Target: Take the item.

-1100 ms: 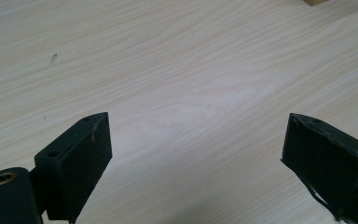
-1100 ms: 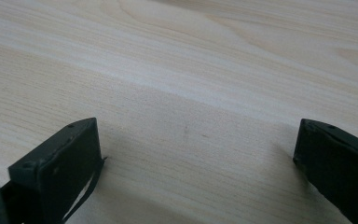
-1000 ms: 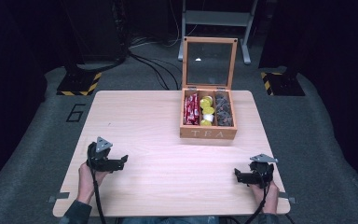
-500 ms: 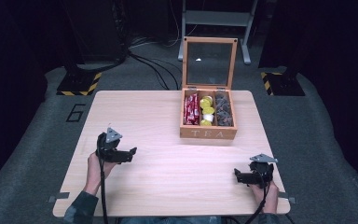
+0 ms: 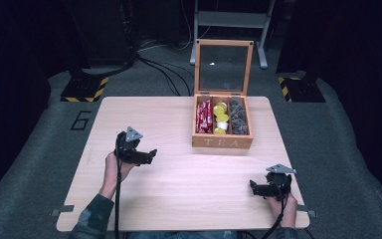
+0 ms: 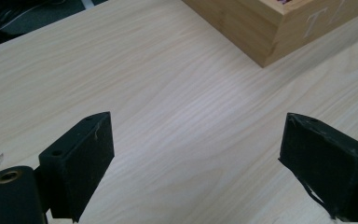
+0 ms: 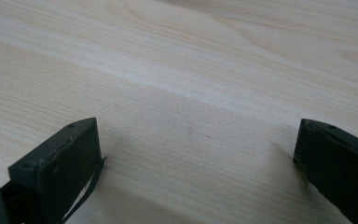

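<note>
A wooden tea box (image 5: 222, 142) marked TEA stands at the back right of the table, its glass lid (image 5: 223, 67) propped upright. Inside lie red sachets (image 5: 203, 116), yellow capsules (image 5: 221, 117) and dark packets (image 5: 238, 118) in three compartments. My left gripper (image 5: 149, 155) hovers over the table's left half, jaws wide open and empty, pointing toward the box. A corner of the tea box (image 6: 279, 28) is at the top right of the left gripper view. My right gripper (image 5: 254, 187) rests low near the front right corner, open, with bare wood between its jaws.
The light wooden table (image 5: 179, 179) stands on grey carpet. Black stands with yellow-black striped bases (image 5: 83, 88) and cables lie behind it, and a grey metal frame (image 5: 229, 20) is at the far back.
My left gripper has risen and moved forward and right, toward the tea box. The right gripper has stayed where it was.
</note>
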`<state>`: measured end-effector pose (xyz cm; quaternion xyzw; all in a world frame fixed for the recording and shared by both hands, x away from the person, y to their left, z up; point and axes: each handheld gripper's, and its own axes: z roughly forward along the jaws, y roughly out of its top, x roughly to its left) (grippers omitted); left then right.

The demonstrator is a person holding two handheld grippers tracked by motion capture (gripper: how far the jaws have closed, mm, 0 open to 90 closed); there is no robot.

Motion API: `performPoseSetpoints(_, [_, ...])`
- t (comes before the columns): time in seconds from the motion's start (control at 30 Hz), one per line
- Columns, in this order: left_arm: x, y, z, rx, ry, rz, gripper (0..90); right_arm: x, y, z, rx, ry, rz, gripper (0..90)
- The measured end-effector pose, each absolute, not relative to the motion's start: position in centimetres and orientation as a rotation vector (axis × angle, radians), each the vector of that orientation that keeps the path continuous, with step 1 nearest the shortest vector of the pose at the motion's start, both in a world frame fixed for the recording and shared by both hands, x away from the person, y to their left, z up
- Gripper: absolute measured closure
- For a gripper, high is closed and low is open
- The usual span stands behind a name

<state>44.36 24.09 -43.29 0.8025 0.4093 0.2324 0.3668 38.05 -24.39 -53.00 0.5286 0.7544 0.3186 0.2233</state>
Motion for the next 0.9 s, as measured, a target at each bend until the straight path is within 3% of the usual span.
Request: performPoseSetpoints(0.9, [49.4,18.6,-41.6,2.094,0.977,0.52,11.0,38.1,-24.4,-53.0,1.457,2.082,0.882,0.0])
